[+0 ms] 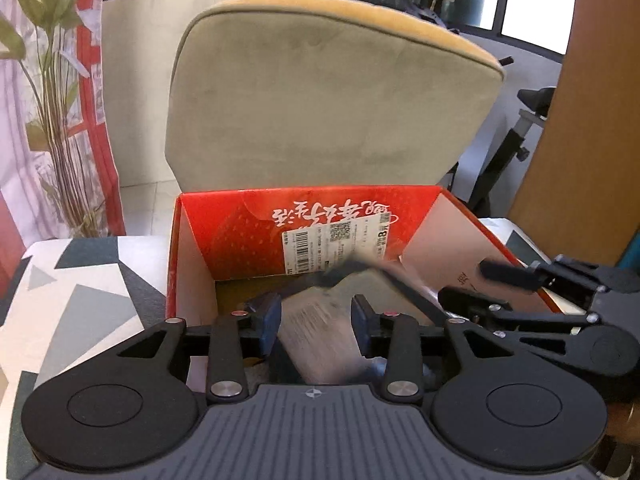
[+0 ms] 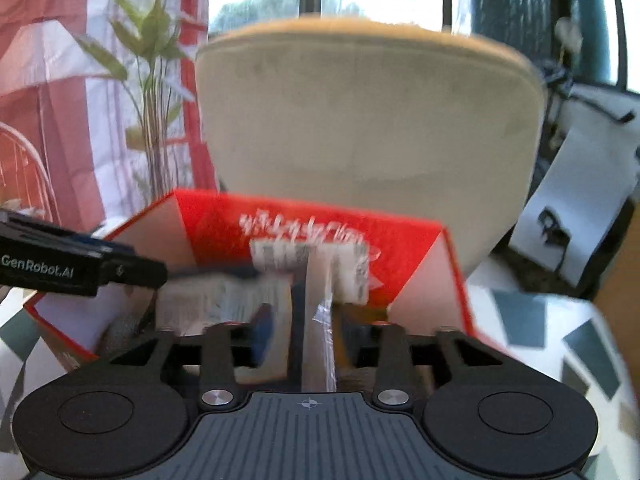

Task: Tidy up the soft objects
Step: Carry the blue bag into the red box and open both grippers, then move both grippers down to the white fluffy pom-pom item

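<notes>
Both hand-held grippers reach over the open red cardboard box. The left hand-held gripper stands part open around a blurred grey pouch, pads clear. The right hand-held gripper is likewise part open astride it.

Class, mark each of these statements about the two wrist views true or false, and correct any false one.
1. The red cardboard box stands open. True.
2. A beige chair back rises behind the box. True.
3. The box's far inner wall is bare. False: a white barcode label is stuck on it.
4. The left hand-held gripper is over a blue bucket. False: it is over the red box, with a blurred grey item between its open jaws.
5. The surface under the box is plain white. False: it has grey and dark geometric patches.
</notes>
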The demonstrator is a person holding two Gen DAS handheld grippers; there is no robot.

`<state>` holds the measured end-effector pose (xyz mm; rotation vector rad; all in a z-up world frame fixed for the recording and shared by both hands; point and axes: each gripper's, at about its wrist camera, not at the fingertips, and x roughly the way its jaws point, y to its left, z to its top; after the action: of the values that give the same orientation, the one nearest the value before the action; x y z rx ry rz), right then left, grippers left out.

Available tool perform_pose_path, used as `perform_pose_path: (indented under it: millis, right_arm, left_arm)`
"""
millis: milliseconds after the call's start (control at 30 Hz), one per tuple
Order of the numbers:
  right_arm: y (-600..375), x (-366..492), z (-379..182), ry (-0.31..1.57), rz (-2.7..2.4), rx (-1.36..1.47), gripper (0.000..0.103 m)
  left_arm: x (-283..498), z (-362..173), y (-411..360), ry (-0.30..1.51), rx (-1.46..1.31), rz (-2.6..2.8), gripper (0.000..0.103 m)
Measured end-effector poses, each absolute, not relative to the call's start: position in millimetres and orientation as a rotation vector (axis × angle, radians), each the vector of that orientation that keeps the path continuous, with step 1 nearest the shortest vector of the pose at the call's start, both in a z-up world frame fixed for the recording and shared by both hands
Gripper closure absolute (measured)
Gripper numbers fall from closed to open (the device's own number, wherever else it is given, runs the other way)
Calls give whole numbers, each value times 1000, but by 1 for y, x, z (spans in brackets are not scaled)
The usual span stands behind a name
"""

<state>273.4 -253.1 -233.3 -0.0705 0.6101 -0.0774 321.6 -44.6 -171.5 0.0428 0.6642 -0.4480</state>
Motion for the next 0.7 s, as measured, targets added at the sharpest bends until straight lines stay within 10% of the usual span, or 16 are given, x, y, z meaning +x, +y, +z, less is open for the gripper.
perform_pose_path:
  millis: [267,700]
  right_arm:
    - [-260,219,-208,502,-58,-38,36]
    - [-256,136,-232,469,-83,68,35]
  left_arm:
    - [272,-168,-28,632,59,-463,53]
    - [201,-204,4,683,-28,-430,53]
